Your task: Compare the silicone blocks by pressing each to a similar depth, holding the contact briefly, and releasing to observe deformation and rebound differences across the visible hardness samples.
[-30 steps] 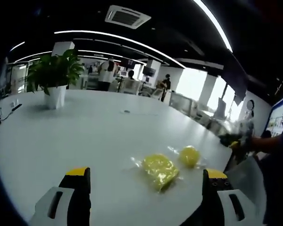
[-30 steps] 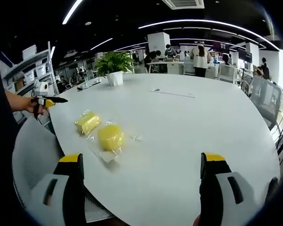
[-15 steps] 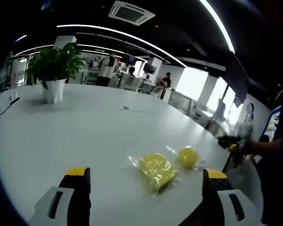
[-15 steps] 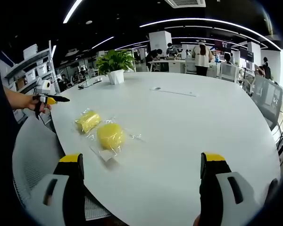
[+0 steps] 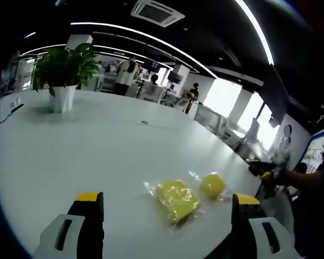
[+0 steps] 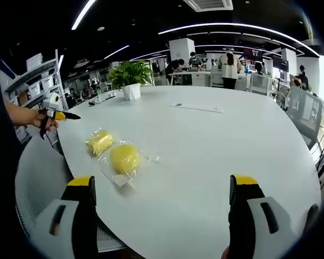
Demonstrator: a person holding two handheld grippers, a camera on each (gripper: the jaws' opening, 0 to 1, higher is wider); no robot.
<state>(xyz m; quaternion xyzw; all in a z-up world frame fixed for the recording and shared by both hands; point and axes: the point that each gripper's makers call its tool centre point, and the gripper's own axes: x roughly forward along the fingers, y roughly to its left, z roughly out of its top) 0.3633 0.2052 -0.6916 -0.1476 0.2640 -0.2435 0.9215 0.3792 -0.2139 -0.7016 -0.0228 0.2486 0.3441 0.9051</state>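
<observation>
An open-plan office: large white meeting table [image 6: 216, 156], potted plant [image 5: 62, 75], distant desks

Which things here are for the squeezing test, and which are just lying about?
For the job:
- squarish yellow block in clear wrap
- rounder yellow block in clear wrap
- left tongs and right tongs, both open

Just there:
- potted plant
- white table
</observation>
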